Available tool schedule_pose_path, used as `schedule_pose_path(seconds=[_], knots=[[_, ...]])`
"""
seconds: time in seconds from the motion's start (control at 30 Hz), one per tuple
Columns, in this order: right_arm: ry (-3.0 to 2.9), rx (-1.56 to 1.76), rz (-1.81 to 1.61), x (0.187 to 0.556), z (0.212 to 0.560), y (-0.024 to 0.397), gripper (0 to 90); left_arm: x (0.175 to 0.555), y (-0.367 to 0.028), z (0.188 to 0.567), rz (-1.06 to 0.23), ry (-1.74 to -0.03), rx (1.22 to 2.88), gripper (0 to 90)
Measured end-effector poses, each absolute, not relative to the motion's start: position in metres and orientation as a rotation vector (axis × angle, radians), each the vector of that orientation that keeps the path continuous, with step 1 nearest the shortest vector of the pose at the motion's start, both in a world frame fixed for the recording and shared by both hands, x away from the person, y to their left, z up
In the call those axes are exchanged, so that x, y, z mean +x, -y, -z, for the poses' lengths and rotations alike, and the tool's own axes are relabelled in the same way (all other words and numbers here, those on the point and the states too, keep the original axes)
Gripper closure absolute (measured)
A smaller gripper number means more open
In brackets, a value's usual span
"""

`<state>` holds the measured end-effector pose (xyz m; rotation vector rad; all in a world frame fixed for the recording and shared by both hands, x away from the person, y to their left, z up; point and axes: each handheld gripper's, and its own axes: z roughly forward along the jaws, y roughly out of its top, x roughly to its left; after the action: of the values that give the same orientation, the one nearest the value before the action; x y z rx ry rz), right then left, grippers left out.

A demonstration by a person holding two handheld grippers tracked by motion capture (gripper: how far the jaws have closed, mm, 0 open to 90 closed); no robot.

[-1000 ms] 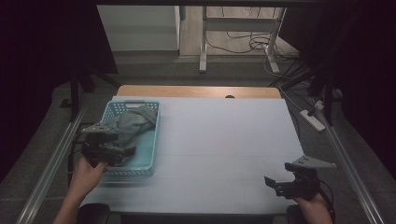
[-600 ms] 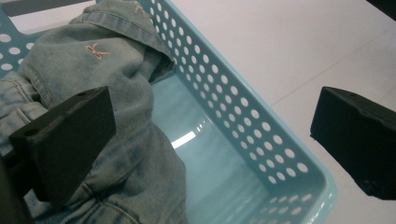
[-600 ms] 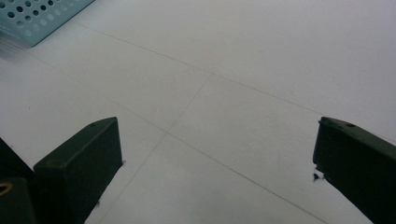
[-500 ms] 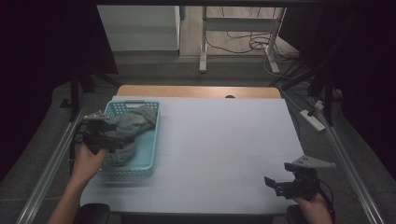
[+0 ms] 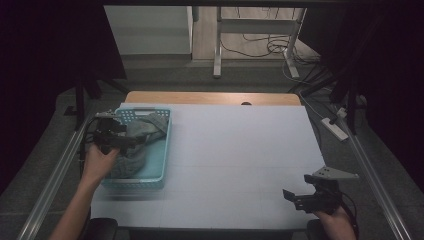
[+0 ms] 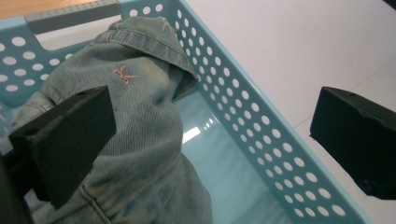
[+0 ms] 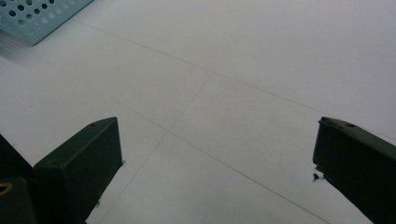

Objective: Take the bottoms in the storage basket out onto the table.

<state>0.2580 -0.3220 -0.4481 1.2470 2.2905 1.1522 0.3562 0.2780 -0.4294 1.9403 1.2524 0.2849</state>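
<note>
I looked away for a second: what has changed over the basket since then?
The left tool has moved away from the person, from the basket's near end toward the middle, and now hangs open over the denim garment, gripping nothing. The right tool stayed open at the table's near right corner; basket and garment stayed put.

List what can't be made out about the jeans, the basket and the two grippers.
- Jeans: garment type is a guess; bunched, cut off by the left gripper view's bottom edge, partly behind a jaw.
- Basket: near-left corner hidden by the hand in the high view.
- Left gripper: blurred there.
- Right gripper: dim, small there.
</note>
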Motion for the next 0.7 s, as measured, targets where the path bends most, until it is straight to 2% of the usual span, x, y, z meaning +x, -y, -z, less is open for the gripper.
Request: schedule_pose_path(seconds=[0.7], knots=[[-2.301, 1.250, -1.153, 0.259, 0.448, 0.322, 1.7, 0.398, -0.277, 0.434, -0.238, -1.284, 1.964, 0.0]])
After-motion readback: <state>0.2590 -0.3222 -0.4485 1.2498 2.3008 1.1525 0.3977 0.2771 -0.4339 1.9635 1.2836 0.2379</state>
